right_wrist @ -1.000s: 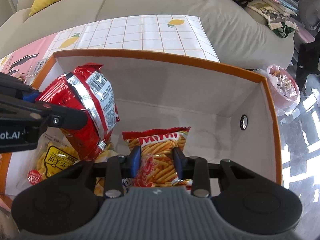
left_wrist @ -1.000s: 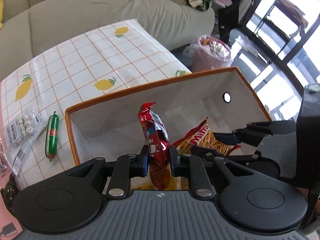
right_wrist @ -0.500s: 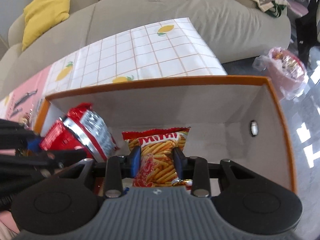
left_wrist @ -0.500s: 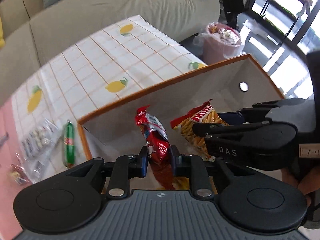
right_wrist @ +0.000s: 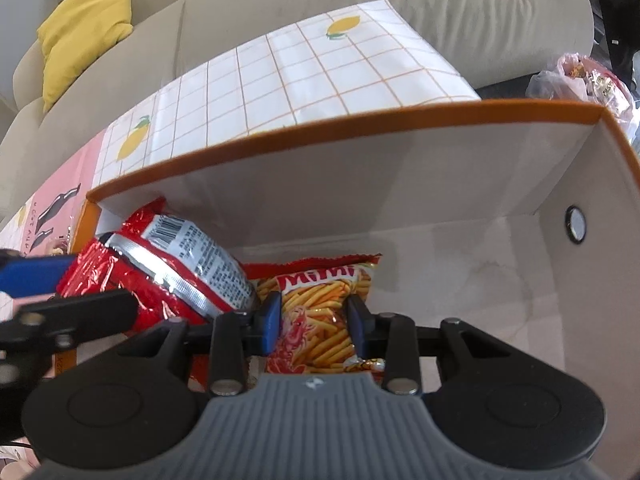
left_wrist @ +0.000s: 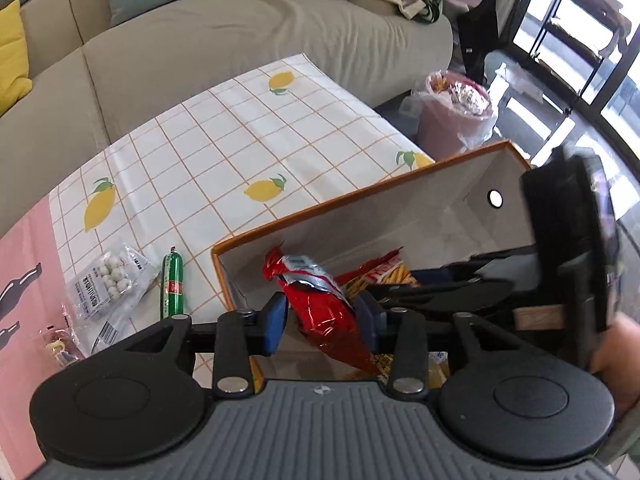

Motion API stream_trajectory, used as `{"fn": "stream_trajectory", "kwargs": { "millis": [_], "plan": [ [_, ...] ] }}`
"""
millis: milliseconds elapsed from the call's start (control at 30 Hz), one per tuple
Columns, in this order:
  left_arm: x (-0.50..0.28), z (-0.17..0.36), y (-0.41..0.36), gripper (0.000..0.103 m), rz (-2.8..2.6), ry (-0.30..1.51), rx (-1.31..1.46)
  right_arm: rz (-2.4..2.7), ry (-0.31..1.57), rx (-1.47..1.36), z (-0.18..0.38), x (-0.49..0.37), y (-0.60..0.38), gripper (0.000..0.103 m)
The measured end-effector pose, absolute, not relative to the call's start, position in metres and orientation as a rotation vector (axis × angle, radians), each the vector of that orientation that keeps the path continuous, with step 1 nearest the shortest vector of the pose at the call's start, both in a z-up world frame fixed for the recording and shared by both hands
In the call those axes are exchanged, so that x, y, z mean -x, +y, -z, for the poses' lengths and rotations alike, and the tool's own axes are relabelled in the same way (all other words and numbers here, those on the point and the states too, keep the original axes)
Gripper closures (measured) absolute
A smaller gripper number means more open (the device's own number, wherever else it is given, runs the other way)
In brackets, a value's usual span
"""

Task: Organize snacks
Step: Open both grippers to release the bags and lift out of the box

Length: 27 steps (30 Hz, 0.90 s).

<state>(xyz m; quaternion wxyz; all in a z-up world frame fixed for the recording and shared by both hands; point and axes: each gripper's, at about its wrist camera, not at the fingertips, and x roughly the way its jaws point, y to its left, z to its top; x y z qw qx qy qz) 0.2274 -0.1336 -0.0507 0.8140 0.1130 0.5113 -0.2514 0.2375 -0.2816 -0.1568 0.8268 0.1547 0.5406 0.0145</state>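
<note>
An orange-rimmed white box (left_wrist: 360, 196) (right_wrist: 320, 132) stands on the table. My left gripper (left_wrist: 321, 316) hangs over its left end with its jaws opening. A red snack packet (left_wrist: 316, 308) (right_wrist: 180, 264) stands between the blue pads, which no longer squeeze it; its lower tip is inside the box. My right gripper (right_wrist: 313, 320) is shut on a red "Mimi" fries bag (right_wrist: 320, 304) (left_wrist: 384, 272), upright inside the box beside the red packet. In the left wrist view the right gripper's fingers (left_wrist: 420, 284) reach in from the right.
A green sausage stick (left_wrist: 173, 284) and a clear packet of white balls (left_wrist: 104, 280) lie on the lemon-print tablecloth (left_wrist: 240, 140) left of the box. Yellow packets (left_wrist: 436, 368) lie on the box floor. A sofa (left_wrist: 240, 40) and a pink bin (left_wrist: 456, 112) stand beyond.
The left jaws have spread apart from the red packet, which they were pinching, and the left gripper has risen a little. The right gripper has rolled and sunk with the fries bag.
</note>
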Motion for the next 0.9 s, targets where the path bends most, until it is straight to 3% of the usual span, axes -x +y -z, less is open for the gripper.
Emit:
{"fn": "stream_trajectory", "kwargs": {
  "millis": [367,533,733,900],
  "plan": [
    [-0.216,0.023,-0.100,0.056,0.498,1.026,-0.107,-0.038,1.160,-0.238,0.157,-0.239,-0.254,0.067],
    [-0.207,0.017,-0.082,0.056,0.454,0.994,-0.077,-0.035,1.107,-0.181,0.139,-0.228,-0.249,0.053],
    [-0.192,0.018,-0.049,0.056,0.368,0.972,0.011,-0.095,1.013,-0.163,0.107,-0.201,-0.242,0.055],
    [-0.184,0.027,-0.026,0.056,0.322,0.995,0.069,-0.173,1.027,-0.153,0.113,-0.205,-0.220,0.066]
  ]
}}
